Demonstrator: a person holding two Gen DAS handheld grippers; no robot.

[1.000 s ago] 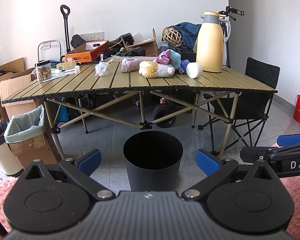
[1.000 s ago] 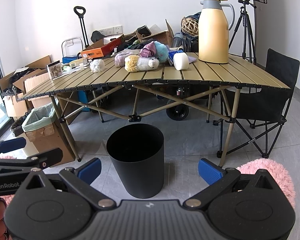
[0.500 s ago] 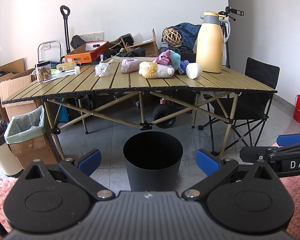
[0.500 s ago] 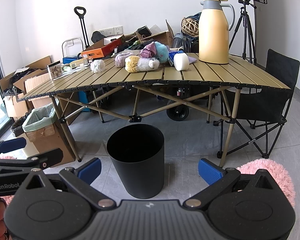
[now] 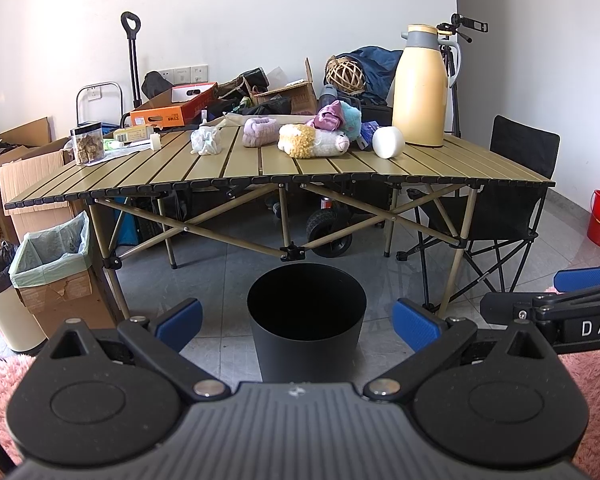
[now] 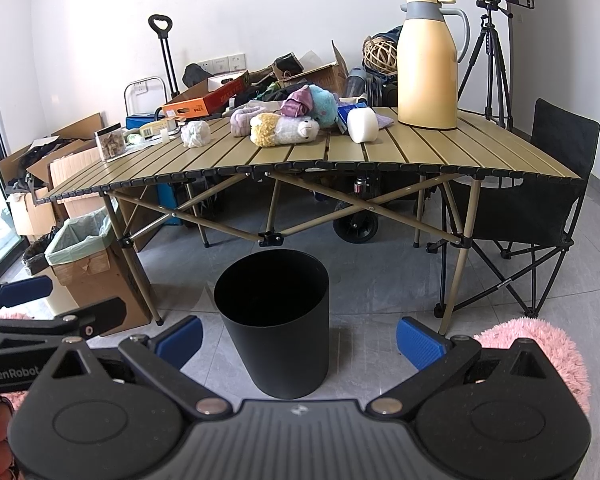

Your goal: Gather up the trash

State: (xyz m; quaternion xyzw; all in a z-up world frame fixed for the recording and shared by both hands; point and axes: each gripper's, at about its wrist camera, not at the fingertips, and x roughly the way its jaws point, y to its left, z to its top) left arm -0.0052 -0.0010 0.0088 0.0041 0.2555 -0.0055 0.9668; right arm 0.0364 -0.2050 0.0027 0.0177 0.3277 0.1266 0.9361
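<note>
Trash is hard to pick out from here: the clearest candidate is a crumpled white wad [image 5: 206,141] on the slatted tabletop [image 5: 440,164], left of the plush toys [image 5: 313,142], and whether it is paper or plastic cannot be told. The black bin [image 5: 306,322] stands on the floor in front of the tabletop; its inside is pure shadow, so its contents are not visible, and in the left view its base is cut off by the tool body.

The left tool [image 5: 298,316] has its 2 blue pads wide apart with nothing between them, the bin framed in the gap. The right tool [image 6: 299,336] is likewise spread wide and holds nothing. Each tool also shows at the edge of the other's view, only partly in frame.

Behind the toys, a white cylinder [image 5: 388,142] lies on its side near the tall yellow thermos [image 5: 419,86]. A clear jar [image 5: 87,149] sits at the left end; its brown contents are too small to identify. The clutter of boxes behind the tabletop is largely hidden.
</note>
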